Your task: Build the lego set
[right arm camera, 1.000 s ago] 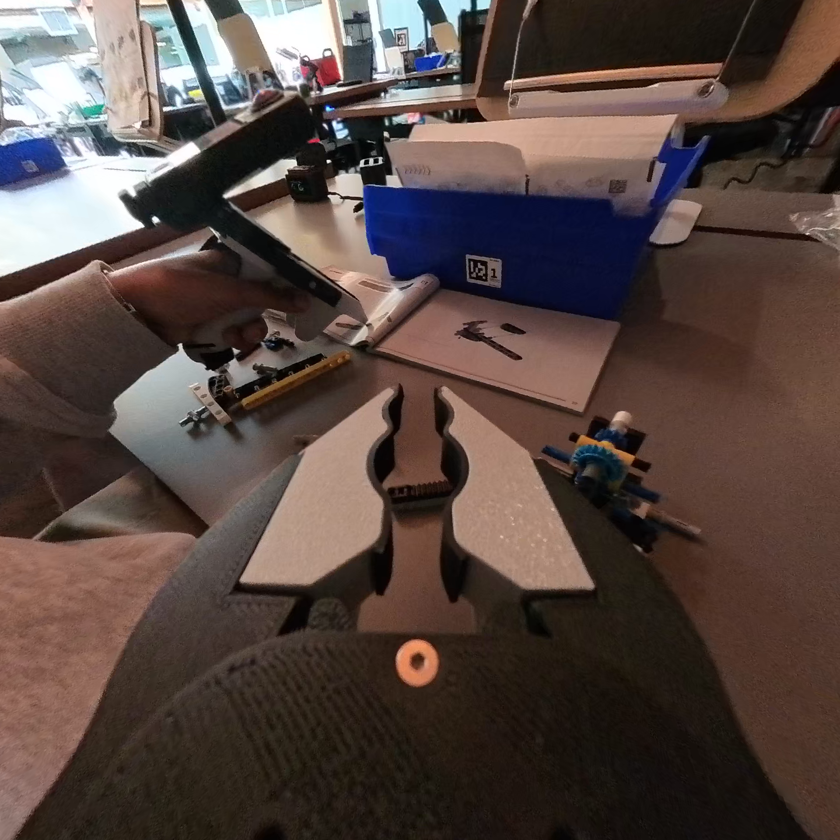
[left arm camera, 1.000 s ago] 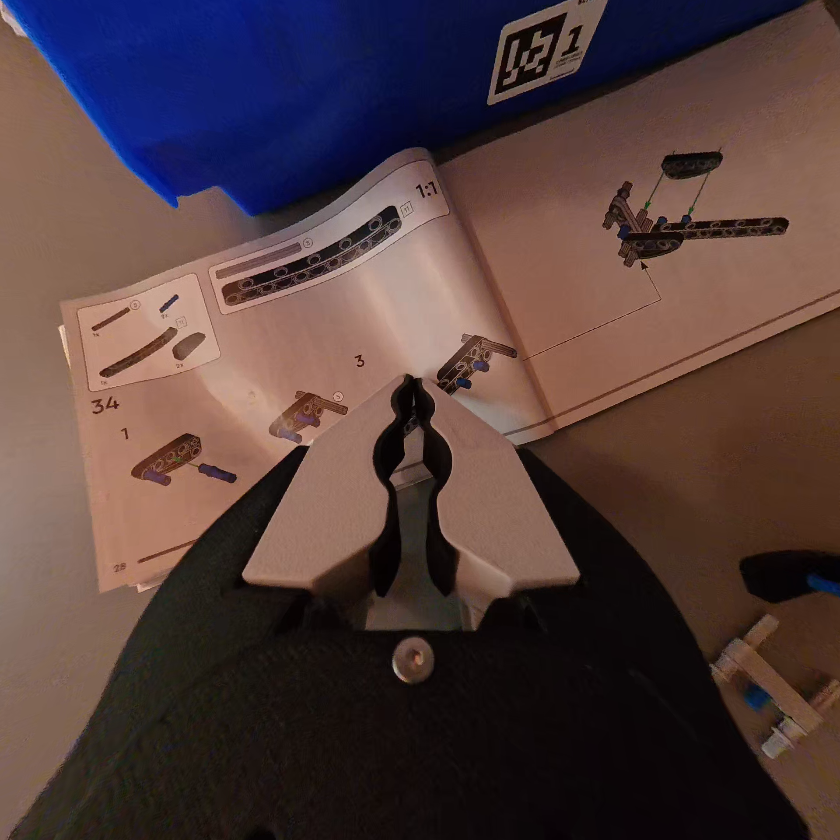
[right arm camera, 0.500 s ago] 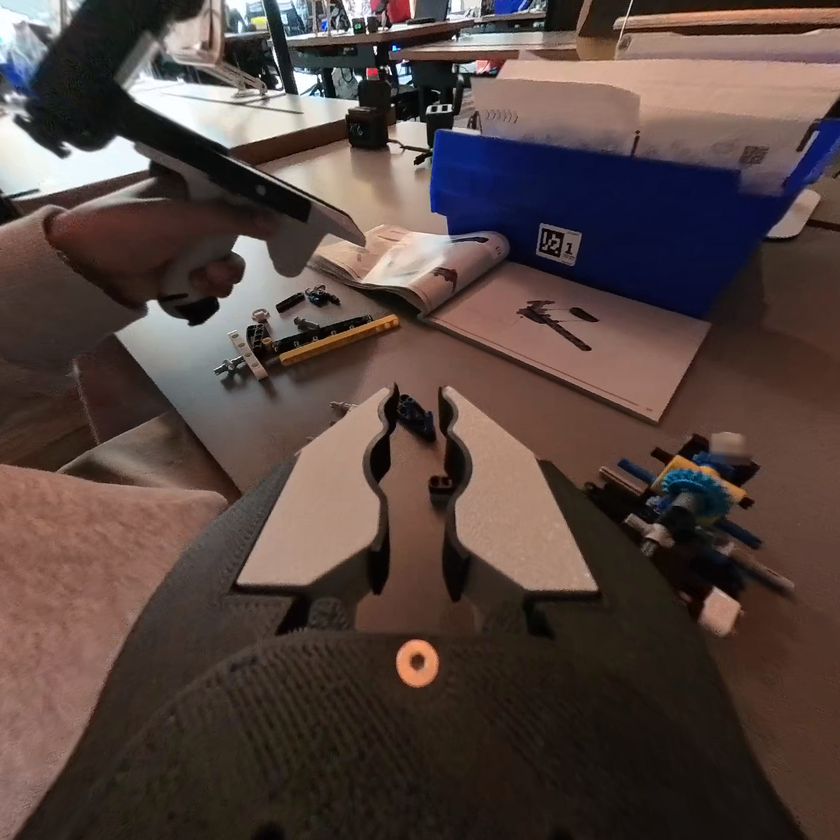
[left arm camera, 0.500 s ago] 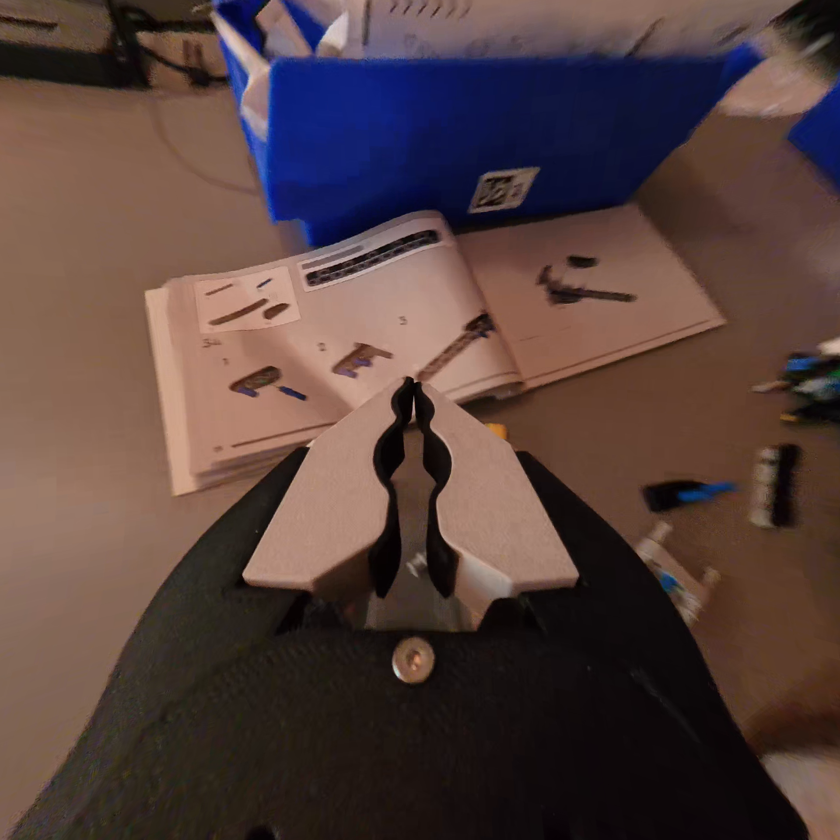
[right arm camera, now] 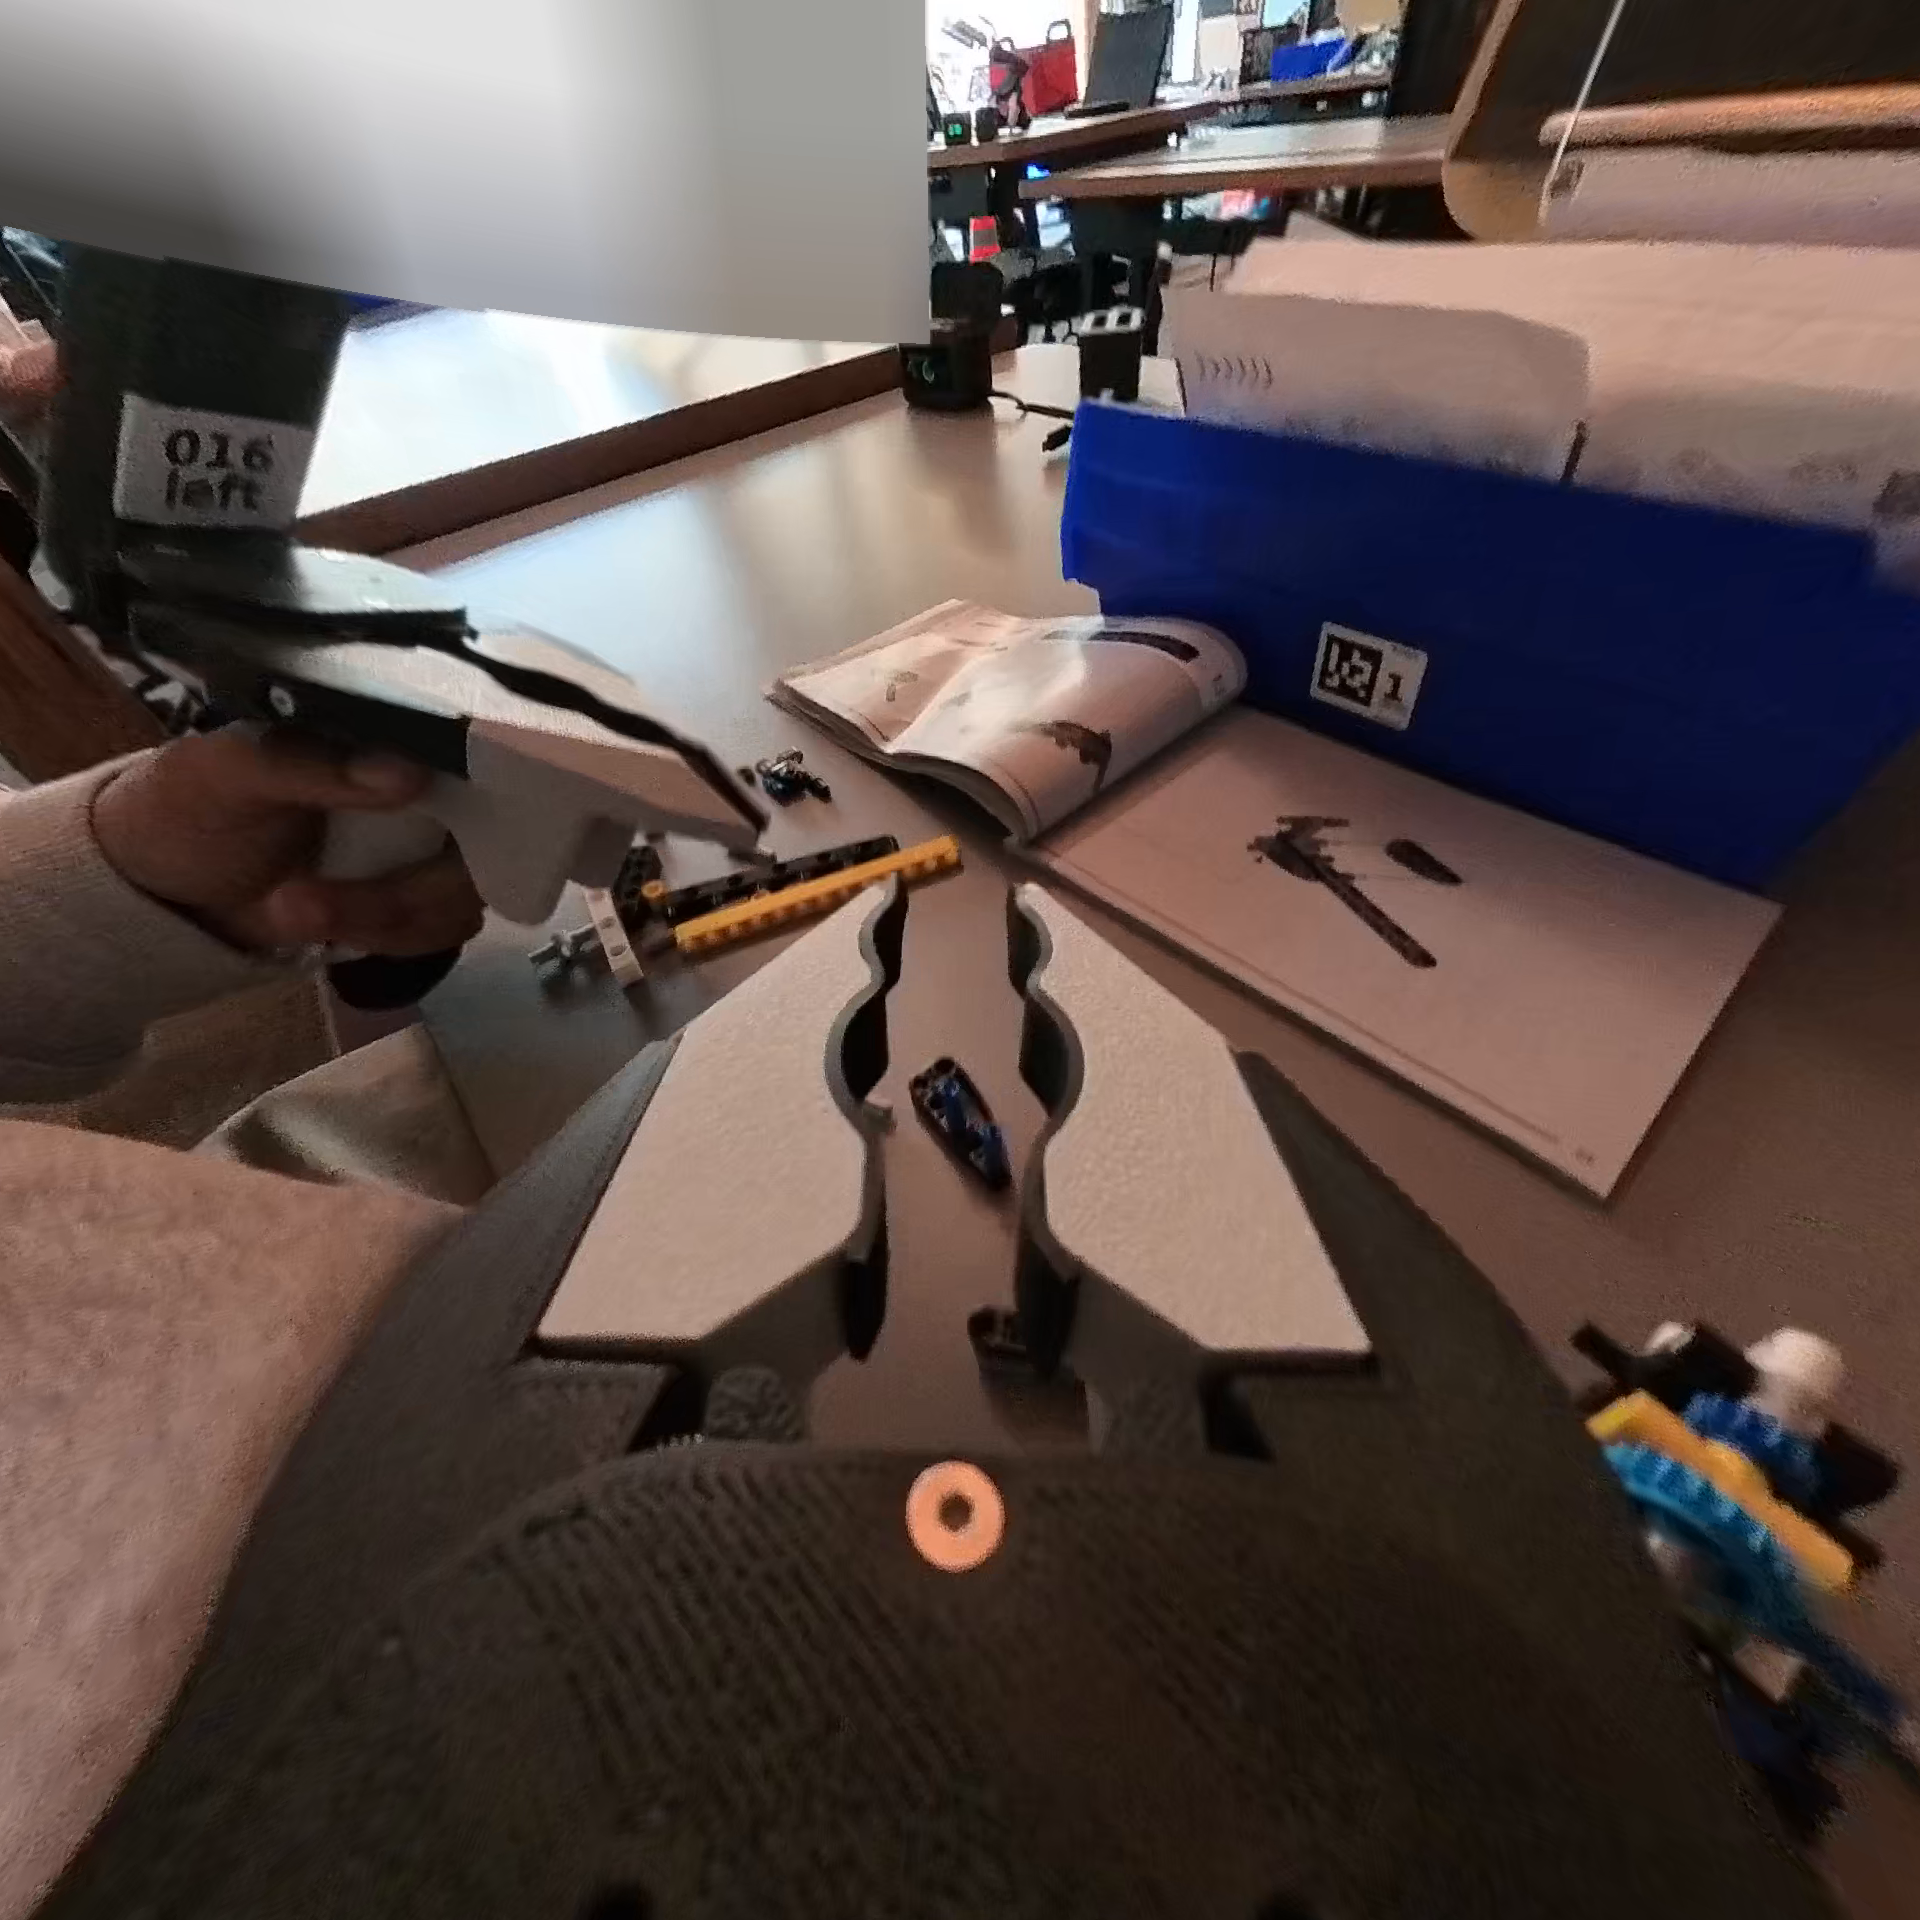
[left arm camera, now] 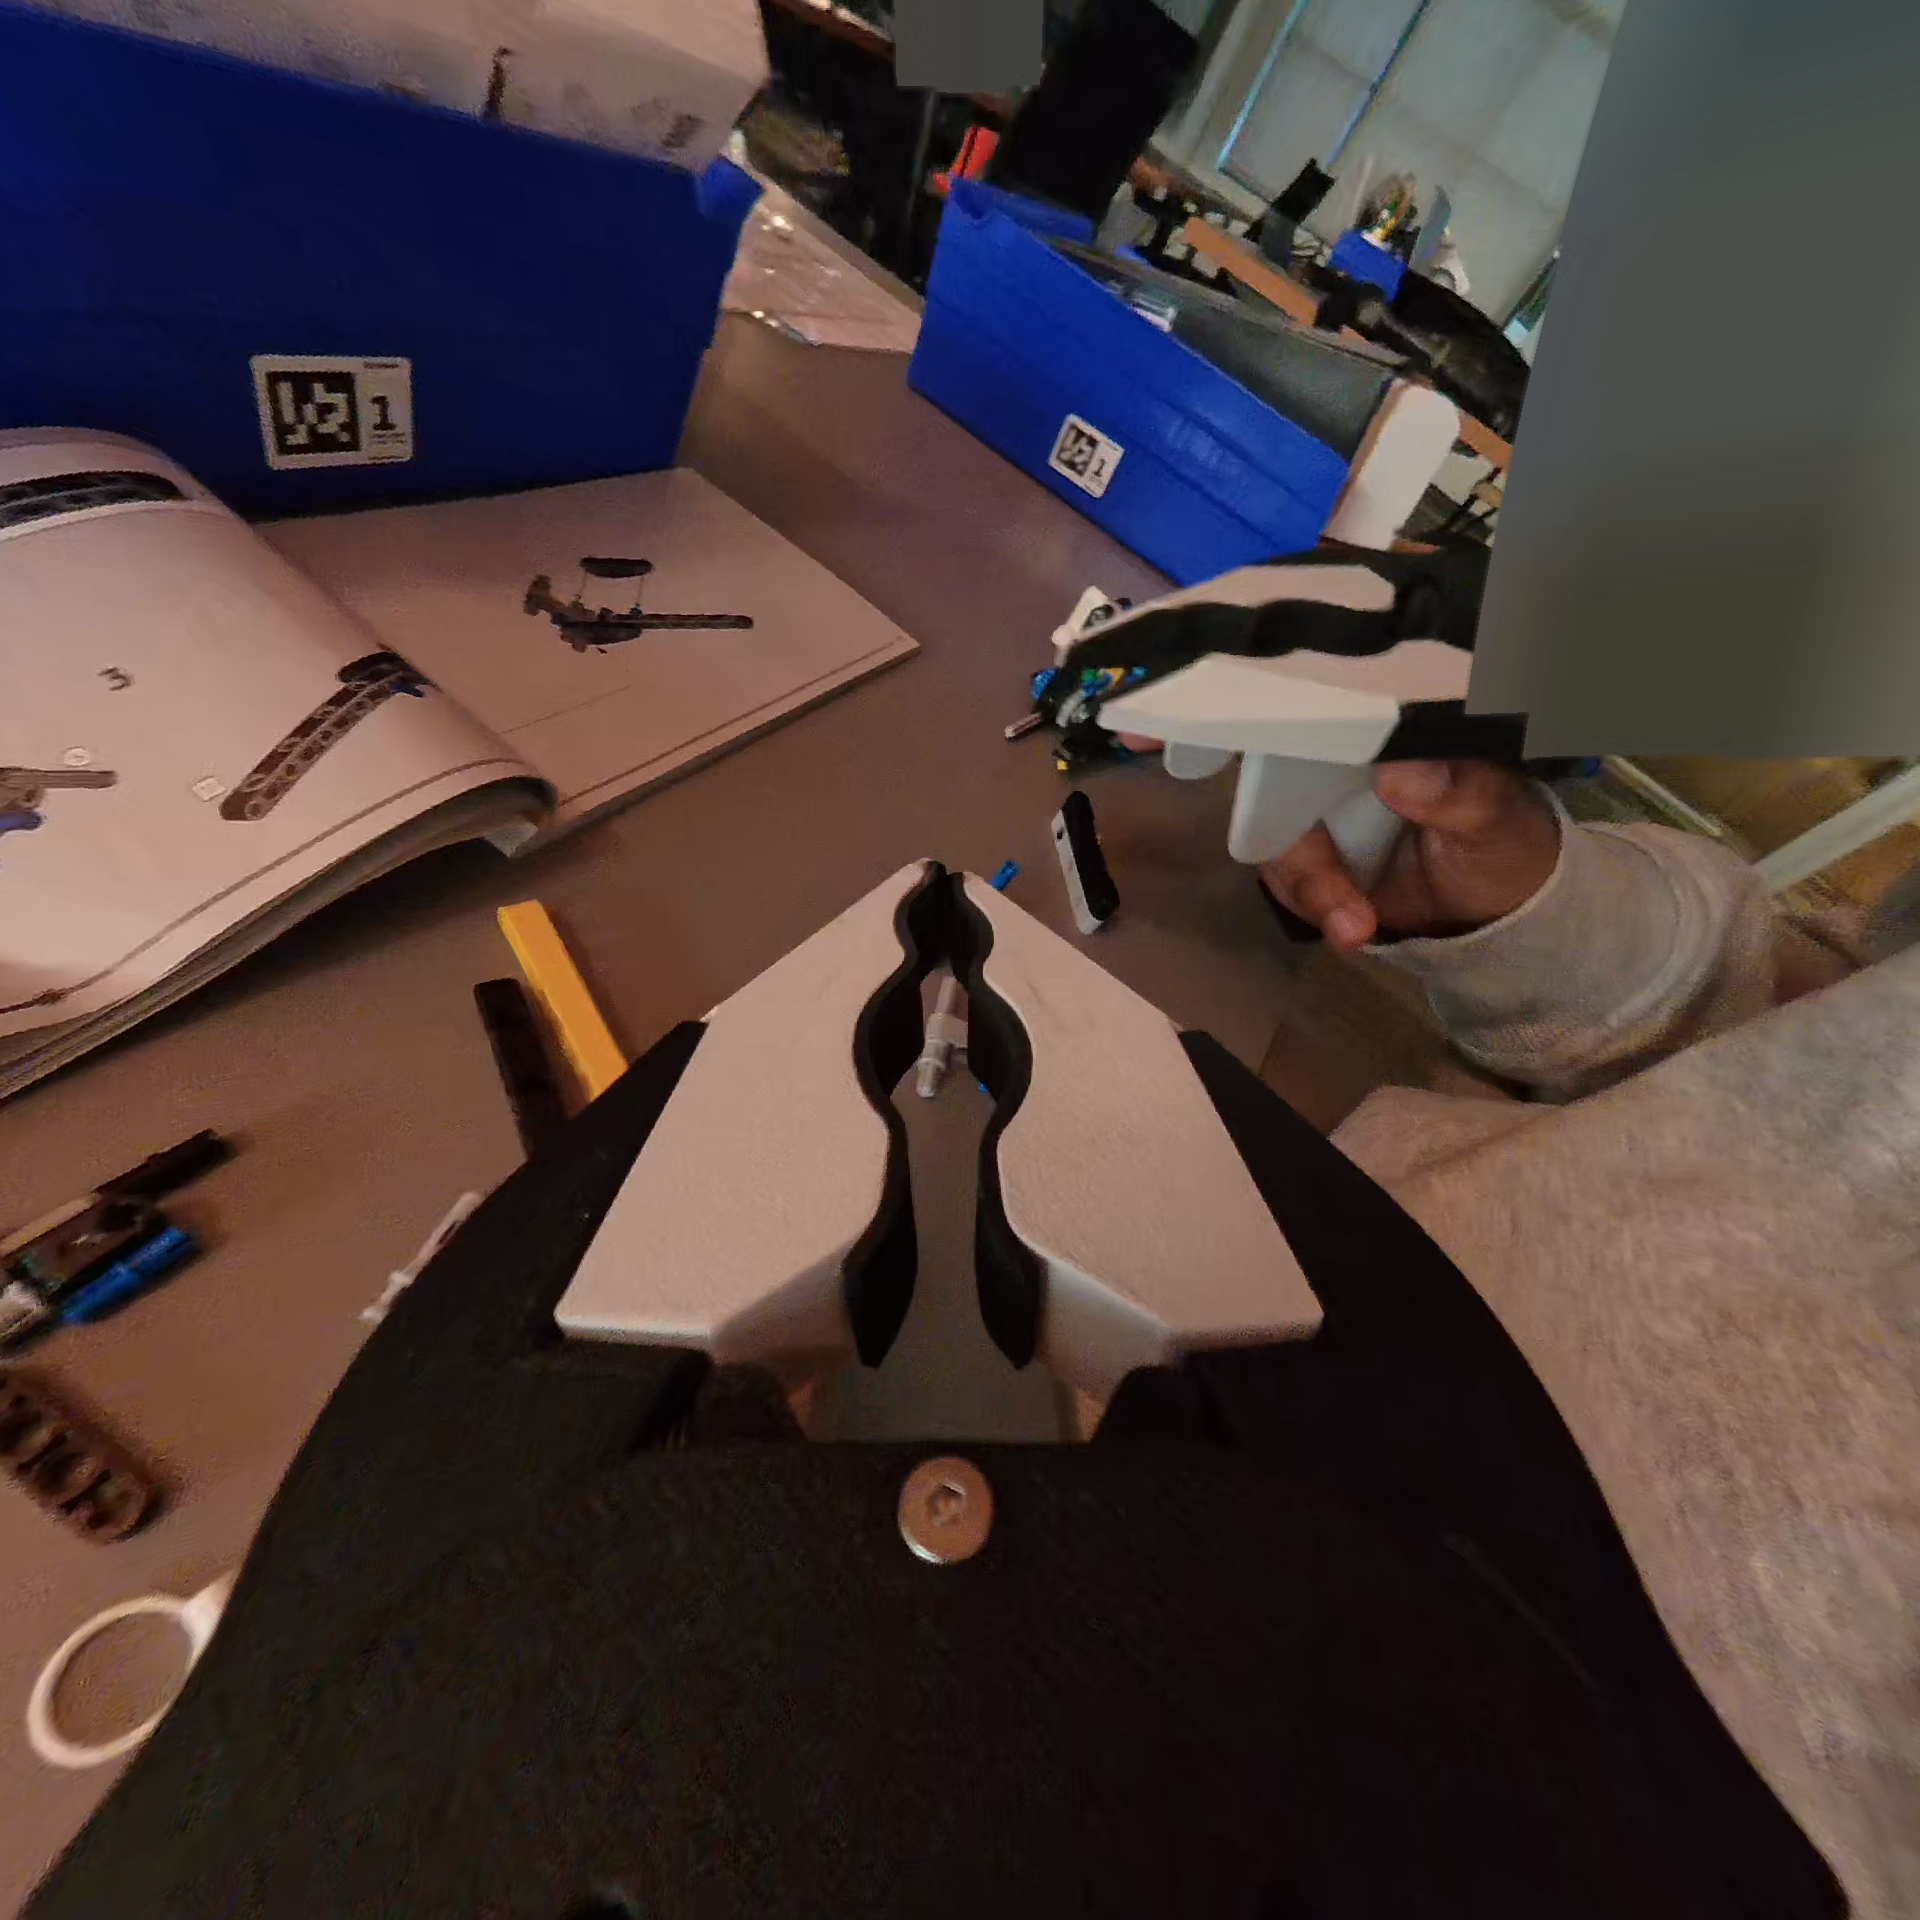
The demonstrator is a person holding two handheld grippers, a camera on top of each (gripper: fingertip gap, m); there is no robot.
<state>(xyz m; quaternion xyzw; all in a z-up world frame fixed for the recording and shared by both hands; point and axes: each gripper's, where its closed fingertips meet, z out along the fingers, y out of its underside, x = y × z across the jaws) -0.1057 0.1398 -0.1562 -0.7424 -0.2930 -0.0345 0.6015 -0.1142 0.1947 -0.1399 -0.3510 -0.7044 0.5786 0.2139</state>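
Note:
My left gripper is shut with nothing seen in it. It hovers low over a yellow beam and a black beam. A white pin shows through its gap, on the table below. My right gripper is open above a small black-and-blue piece lying on the table. A tiny black piece sits by the base of its right finger. The open instruction booklet lies in front of a blue bin. A part-built model with a blue gear stands to the right.
Loose pieces lie left of the left gripper, with a black beam and a white ring. A black-and-white piece lies ahead. A second blue bin stands at the back right. A person's sleeved arms hold both grippers. Some 7 cm of space lies between my two pairs of fingers. The small black-and-blue piece sits 8 cm or so from the ends of my right fingers.
My left gripper swung away from the booklet and came down over the beams, still shut. My right gripper opened a little and moved forward over the black-and-blue piece; the small black piece slipped back.

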